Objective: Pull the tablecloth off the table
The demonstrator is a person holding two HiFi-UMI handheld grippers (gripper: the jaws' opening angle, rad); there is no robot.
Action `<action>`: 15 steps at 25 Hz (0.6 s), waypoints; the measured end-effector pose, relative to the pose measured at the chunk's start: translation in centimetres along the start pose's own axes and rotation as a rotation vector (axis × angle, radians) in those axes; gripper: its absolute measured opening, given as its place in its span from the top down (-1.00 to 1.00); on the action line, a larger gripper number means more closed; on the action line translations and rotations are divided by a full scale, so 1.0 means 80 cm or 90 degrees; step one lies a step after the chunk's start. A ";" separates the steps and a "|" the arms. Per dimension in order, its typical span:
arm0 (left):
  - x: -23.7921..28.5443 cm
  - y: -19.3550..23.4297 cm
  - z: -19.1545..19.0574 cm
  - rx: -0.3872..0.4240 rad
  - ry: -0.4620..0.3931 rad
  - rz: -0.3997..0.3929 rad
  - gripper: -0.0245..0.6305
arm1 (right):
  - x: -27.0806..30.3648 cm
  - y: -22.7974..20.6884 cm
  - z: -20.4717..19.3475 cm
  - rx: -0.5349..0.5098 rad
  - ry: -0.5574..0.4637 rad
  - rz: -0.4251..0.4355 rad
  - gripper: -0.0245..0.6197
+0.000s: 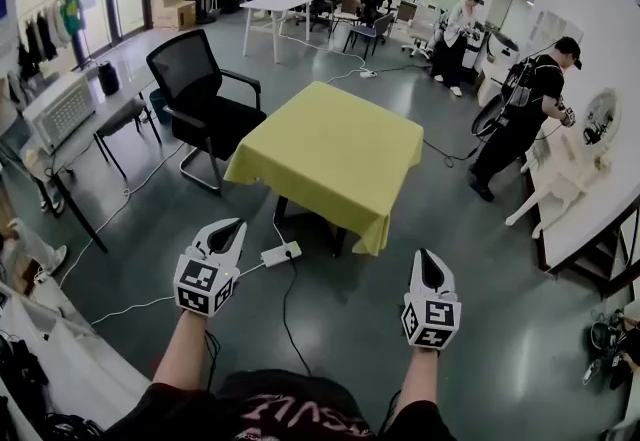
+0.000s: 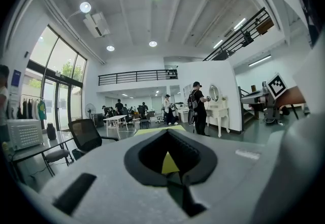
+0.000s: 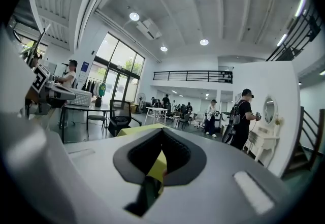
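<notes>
A yellow tablecloth (image 1: pixel 330 154) lies spread over a small square table in the middle of the floor, its edges hanging down all round. In the head view my left gripper (image 1: pixel 231 227) and right gripper (image 1: pixel 428 258) are held up side by side, well short of the table's near edge and touching nothing. Both are shut and empty. In the left gripper view a sliver of the yellow cloth (image 2: pixel 169 163) shows past the closed jaws of the left gripper (image 2: pixel 168 135). The right gripper (image 3: pixel 162 134) likewise points at the cloth (image 3: pixel 157 167) from a distance.
A black office chair (image 1: pixel 200 99) stands at the table's left. A white power strip (image 1: pixel 281 253) with cables lies on the floor before the table. A person in black (image 1: pixel 520 114) stands right, by a white vanity table (image 1: pixel 560 179). More tables and people fill the back.
</notes>
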State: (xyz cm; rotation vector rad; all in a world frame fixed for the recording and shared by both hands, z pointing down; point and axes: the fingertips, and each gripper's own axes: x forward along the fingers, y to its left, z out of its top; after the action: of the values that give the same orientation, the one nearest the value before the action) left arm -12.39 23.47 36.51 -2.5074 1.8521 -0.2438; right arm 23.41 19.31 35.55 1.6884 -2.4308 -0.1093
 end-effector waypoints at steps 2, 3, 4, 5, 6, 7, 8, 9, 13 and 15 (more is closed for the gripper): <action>-0.004 0.013 -0.007 -0.004 0.001 -0.008 0.91 | 0.007 0.020 0.000 -0.006 0.004 0.004 0.91; -0.006 0.019 -0.012 -0.004 0.003 -0.012 0.91 | 0.010 0.030 -0.001 -0.008 0.006 0.005 0.91; -0.007 0.025 -0.017 -0.005 0.005 -0.015 0.91 | 0.012 0.041 -0.003 -0.010 0.008 0.007 0.91; -0.009 0.031 -0.022 -0.007 0.007 -0.018 0.91 | 0.015 0.051 -0.006 -0.014 0.012 0.009 0.91; -0.009 0.037 -0.026 -0.009 0.009 -0.020 0.91 | 0.018 0.060 -0.008 -0.018 0.015 0.011 0.91; -0.009 0.043 -0.029 -0.011 0.011 -0.021 0.91 | 0.021 0.068 -0.010 -0.020 0.018 0.013 0.91; -0.009 0.049 -0.032 -0.013 0.013 -0.023 0.91 | 0.024 0.075 -0.011 -0.022 0.021 0.014 0.91; -0.009 0.054 -0.034 -0.013 0.014 -0.024 0.91 | 0.027 0.079 -0.011 -0.022 0.024 0.014 0.91; 0.000 0.073 -0.032 -0.007 0.007 -0.026 0.91 | 0.046 0.085 -0.006 -0.029 0.028 0.010 0.91; 0.010 0.082 -0.034 -0.011 0.005 -0.026 0.91 | 0.060 0.088 -0.007 -0.031 0.027 0.014 0.91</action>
State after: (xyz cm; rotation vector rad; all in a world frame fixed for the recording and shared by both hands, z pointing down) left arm -18.72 20.95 38.64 -2.5620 1.8155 -0.2391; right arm 15.42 17.30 37.73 1.6275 -2.3949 -0.1267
